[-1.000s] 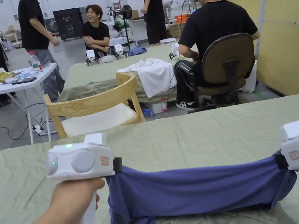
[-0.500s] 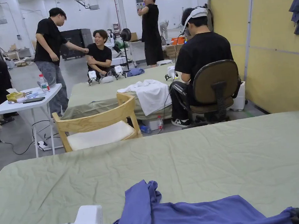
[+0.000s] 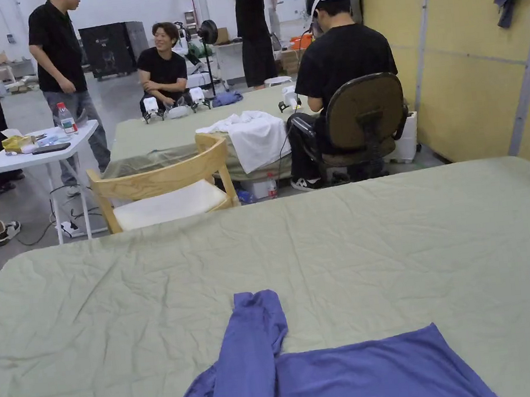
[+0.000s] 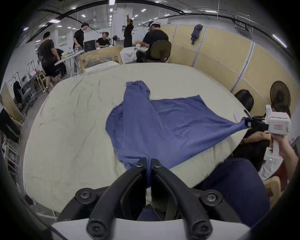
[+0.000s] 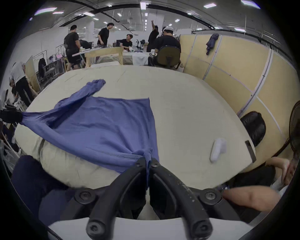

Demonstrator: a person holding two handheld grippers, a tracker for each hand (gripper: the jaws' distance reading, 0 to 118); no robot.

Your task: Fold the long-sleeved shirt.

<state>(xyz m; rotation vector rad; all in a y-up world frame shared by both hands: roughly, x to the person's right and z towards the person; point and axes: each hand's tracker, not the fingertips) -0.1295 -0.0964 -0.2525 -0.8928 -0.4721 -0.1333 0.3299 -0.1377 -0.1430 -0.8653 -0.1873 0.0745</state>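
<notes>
Half a second earlier the shirt hung bunched between my two grippers low in the head view; by this moment it had come down onto the worktop, and both grippers had dropped below that view's lower edge. The blue long-sleeved shirt [image 3: 359, 375] lay spread on the near part of the worktop [image 3: 381, 243], body fairly flat, one sleeve [image 3: 255, 339] thrown across it and pointing toward the far side. My left gripper [image 4: 148, 162] had its jaws pressed together on a near corner of the cloth; my right gripper [image 5: 148, 160] pinched the other near corner the same way, and the fabric ran taut between them over the worktop's near edge. I judged this the laying-out step, with folding proper not begun. Next I reckoned I'd need to let go, flatten the body, and bring that stray sleeve in. The worktop wore a wrinkled pale green cover. A small white object [image 5: 217, 151] sat near its right end. Beyond stood a wooden chair [image 3: 162, 189], yellow partition panels [image 3: 479, 55], and several people around another covered table [image 3: 151, 140].
</notes>
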